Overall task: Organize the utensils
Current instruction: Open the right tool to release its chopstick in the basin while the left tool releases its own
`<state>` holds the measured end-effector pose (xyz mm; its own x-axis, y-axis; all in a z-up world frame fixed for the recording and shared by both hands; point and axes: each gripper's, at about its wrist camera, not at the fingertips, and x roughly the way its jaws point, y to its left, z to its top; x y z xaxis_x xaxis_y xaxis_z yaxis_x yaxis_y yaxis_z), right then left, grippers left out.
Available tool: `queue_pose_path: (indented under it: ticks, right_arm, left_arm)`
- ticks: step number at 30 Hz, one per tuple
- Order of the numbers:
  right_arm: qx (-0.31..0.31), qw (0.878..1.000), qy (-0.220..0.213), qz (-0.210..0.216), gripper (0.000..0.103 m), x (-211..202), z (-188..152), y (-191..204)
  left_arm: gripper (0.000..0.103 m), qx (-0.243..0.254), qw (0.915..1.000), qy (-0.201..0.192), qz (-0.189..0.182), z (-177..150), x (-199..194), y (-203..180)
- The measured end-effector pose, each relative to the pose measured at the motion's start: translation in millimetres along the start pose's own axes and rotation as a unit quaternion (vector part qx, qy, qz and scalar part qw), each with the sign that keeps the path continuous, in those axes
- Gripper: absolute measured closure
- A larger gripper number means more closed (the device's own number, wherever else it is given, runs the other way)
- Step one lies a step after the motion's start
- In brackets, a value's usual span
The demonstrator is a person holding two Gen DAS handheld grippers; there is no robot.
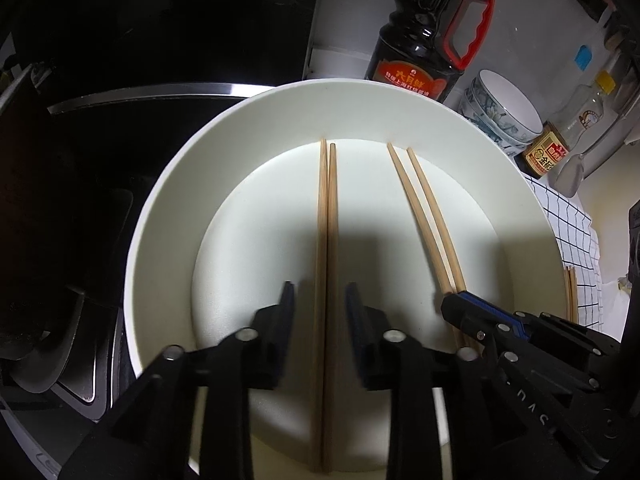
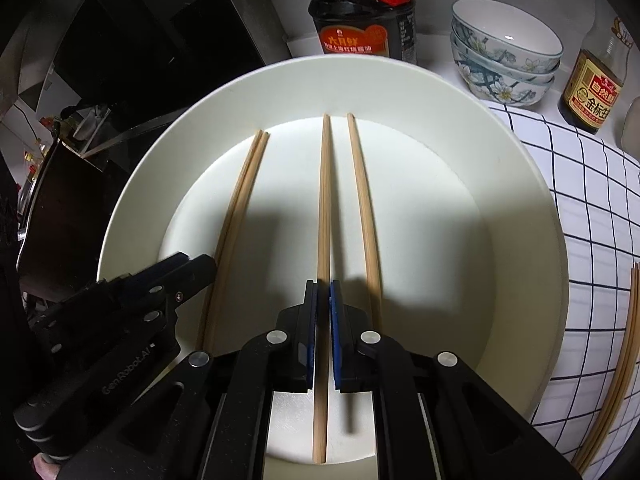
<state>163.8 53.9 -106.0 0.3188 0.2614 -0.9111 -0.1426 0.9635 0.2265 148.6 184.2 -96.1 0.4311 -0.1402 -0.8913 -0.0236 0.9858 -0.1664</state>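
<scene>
A large white plate holds two pairs of wooden chopsticks. My left gripper is open, its jaws on either side of the left pair, which lies flat and together. My right gripper is shut on one chopstick of the right pair; its mate lies just right of the jaws on the plate. In the left wrist view the right gripper sits on the right pair. In the right wrist view the left gripper is beside the left pair.
A soy sauce bottle stands behind the plate. Stacked floral bowls and a smaller sauce bottle are at the back right. A checked cloth lies right of the plate with more chopsticks on it. A dark stove is on the left.
</scene>
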Motion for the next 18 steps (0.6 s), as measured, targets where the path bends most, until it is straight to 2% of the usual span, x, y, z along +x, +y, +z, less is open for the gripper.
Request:
queue_pose_path:
  ticks: [2,5,15,18]
  right_arm:
    - [0.001,1.000,-0.008,-0.004,0.097,-4.0,-1.2,-1.2]
    - [-0.004,1.000,-0.020,-0.010,0.096,-9.8,-1.3,-0.1]
    - [-0.012,0.999,-0.044,-0.016,0.096,-42.2,-12.8,-2.3]
    - [-0.013,0.998,-0.051,-0.017,0.093,-52.7,-16.0,-1.9]
  left_arm:
    - [0.057,0.000,1.0000,-0.004,0.005,-0.7,-3.2,0.3]
    - [0.050,0.001,0.9999,-0.013,0.010,-1.8,-10.2,0.2]
    - [0.042,-0.006,0.9991,-0.036,0.022,-6.4,-38.1,1.7]
    - [0.038,-0.008,0.9988,-0.043,0.022,-7.9,-48.3,1.8]
